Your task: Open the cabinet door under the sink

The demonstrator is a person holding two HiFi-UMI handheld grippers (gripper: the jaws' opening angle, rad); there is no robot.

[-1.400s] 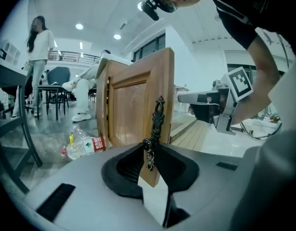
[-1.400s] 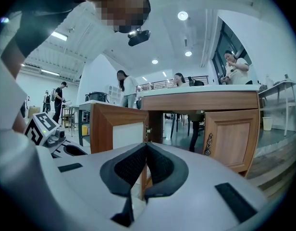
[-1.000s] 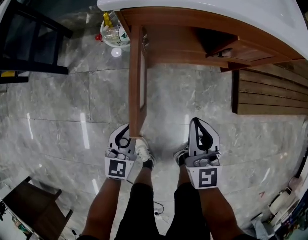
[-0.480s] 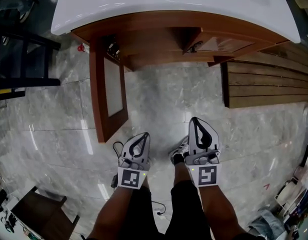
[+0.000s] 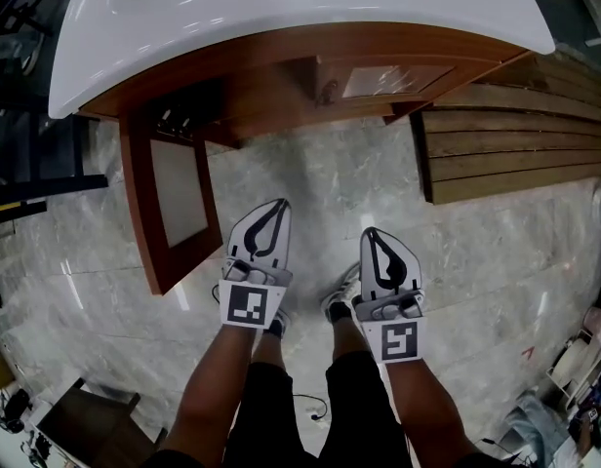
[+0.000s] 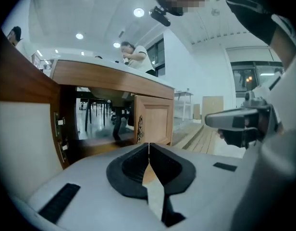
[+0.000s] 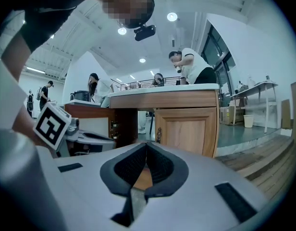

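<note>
Presently listed:

- Sink [image 5: 281,8]: white, mounted on a wooden cabinet.
- Left cabinet door [image 5: 174,198]: found swung wide open over the grey marble floor [image 5: 310,174], with the dark interior exposed.
- Right cabinet door [image 5: 393,79]: seen closed.
- Left gripper [image 5: 271,206]: jaws are pressed together and nothing is held. It is positioned just beside the open door's free edge.
- Right gripper [image 5: 372,232]: jaws are likewise brought together on nothing. It is held alongside the left one, pointed toward the closed door.
- Slatted wooden platform [image 5: 515,154]: noted at the right.
</note>
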